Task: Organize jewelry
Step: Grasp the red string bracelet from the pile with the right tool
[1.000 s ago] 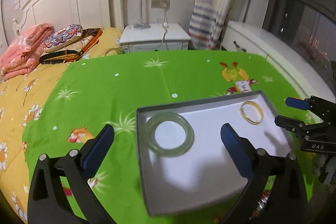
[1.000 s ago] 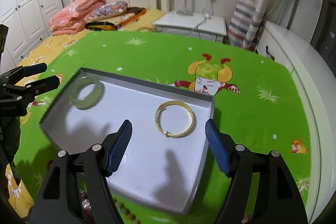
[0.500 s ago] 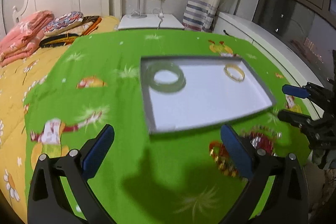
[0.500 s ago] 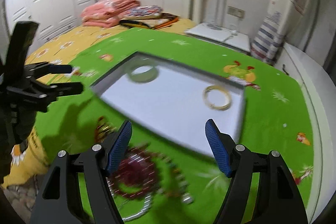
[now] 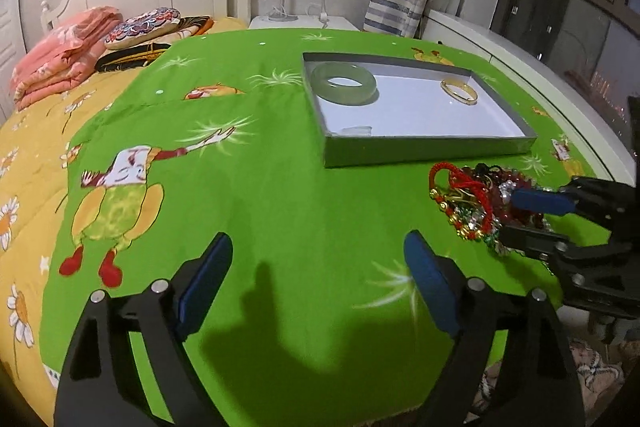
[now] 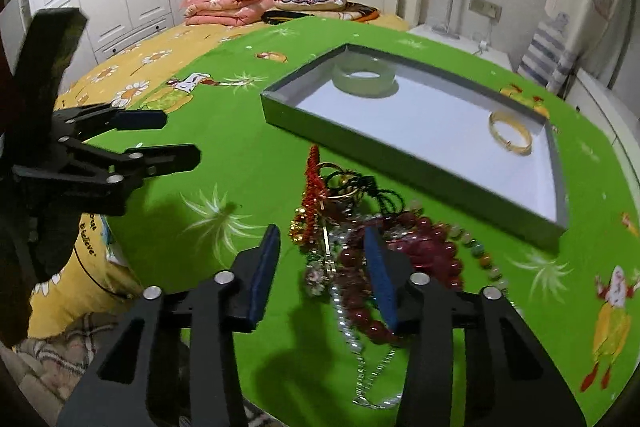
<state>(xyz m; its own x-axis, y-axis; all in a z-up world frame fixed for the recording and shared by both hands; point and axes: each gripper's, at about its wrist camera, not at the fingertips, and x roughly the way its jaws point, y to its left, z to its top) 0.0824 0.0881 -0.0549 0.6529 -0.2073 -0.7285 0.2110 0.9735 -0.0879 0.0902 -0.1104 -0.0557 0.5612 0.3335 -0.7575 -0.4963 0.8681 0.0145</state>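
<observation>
A grey box with a white floor lies on the green cloth. In it are a green jade bangle and a gold bangle. A tangled pile of bead bracelets and chains lies in front of the box. My right gripper is open, its jaws over the near side of the pile. My left gripper is open and empty, over bare cloth left of the pile.
The green cloth covers a bed with a yellow quilt. Folded pink bedding and cushions lie by the white headboard. A white nightstand and a white cabinet stand beyond.
Both grippers have pulled back from above the box toward the near edge. The jewelry pile has come into view, and my right gripper has narrowed over it.
</observation>
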